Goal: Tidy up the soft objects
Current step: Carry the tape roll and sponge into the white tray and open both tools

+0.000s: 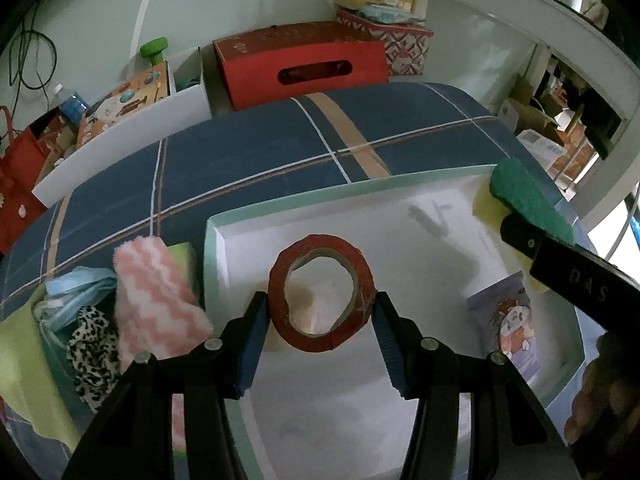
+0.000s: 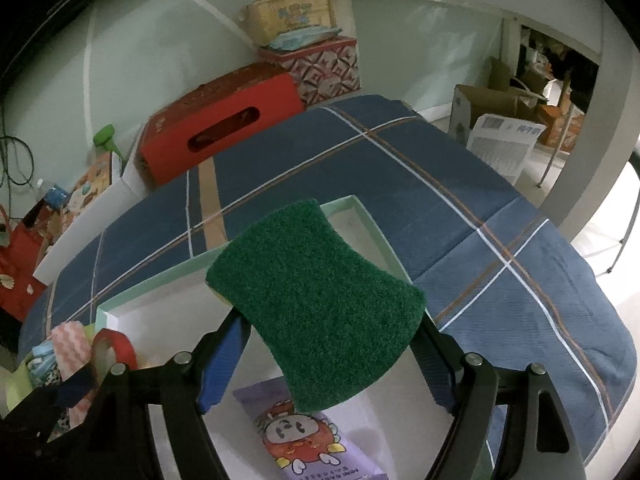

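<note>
Left gripper [image 1: 320,312] clamps a red tape roll [image 1: 322,292] with half-open fingers over the white tray [image 1: 256,210]; right gripper [image 2: 332,354], fingers wide, apparently pinches the green sponge [image 2: 316,304] by its edges (contact hidden), poised for placing beside the purple packet [image 2: 316,444].

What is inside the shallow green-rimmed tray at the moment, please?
The tray holds a purple cartoon packet on its white floor. The red tape roll and green sponge are held over it, hiding the floor beneath them.
</note>
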A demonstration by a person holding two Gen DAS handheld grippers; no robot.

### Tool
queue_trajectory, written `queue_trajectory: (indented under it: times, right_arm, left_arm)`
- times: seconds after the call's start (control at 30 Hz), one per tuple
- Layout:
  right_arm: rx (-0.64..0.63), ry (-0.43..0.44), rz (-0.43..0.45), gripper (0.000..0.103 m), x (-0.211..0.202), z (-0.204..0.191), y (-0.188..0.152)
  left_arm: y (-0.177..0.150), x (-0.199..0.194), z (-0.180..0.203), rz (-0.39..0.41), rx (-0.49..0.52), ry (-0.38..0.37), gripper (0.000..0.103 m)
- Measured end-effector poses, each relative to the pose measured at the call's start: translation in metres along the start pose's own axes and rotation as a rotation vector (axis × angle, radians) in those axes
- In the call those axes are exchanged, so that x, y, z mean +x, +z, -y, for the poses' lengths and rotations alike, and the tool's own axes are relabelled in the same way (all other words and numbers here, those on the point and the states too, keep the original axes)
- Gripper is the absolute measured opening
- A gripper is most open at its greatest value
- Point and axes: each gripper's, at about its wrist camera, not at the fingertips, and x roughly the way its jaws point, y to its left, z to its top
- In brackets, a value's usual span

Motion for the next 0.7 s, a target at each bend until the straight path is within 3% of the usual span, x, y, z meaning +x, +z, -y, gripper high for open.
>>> queue_trajectory:
  times: [0.03,0.1,0.17,0.33,0.4,0.53,0.7]
  right_arm:
    - [0.002,0.012,-0.005,0.083,0.0,0.0,0.0]
    - [0.001,0.018,-0.009,0.083,0.0,0.0,0.0]
    - [-0.009,0.01,-0.01,0.085,-0.003,-0.001,0.0]
    - [-0.016,0.004,-0.002,0.086,-0.011,-0.002,-0.002]
    - [-0.03,-0.002,-0.001,0.088,-0.015,-0.003,-0.002]
    - [-0.037,0.008,-0.001,0.103,-0.017,-0.005,-0.002]
    - [-0.048,0.014,0.008,0.103,-0.022,-0.007,-0.004]
  left_arm:
    - [-0.001,0.0,0.001,0.001,0.0,-0.005,0.055]
    - [-0.001,-0.001,0.001,0.007,-0.008,-0.006,0.071]
    - [-0.002,-0.003,-0.001,0.011,-0.019,-0.013,0.077]
    - [-0.006,-0.012,-0.01,0.02,-0.063,-0.017,0.08]
    - [-0.008,-0.016,-0.016,0.02,-0.085,-0.004,0.091]
    - [-0.012,-0.025,-0.026,0.035,-0.115,0.016,0.096]
    - [-0.015,-0.035,-0.035,0.053,-0.136,0.046,0.099]
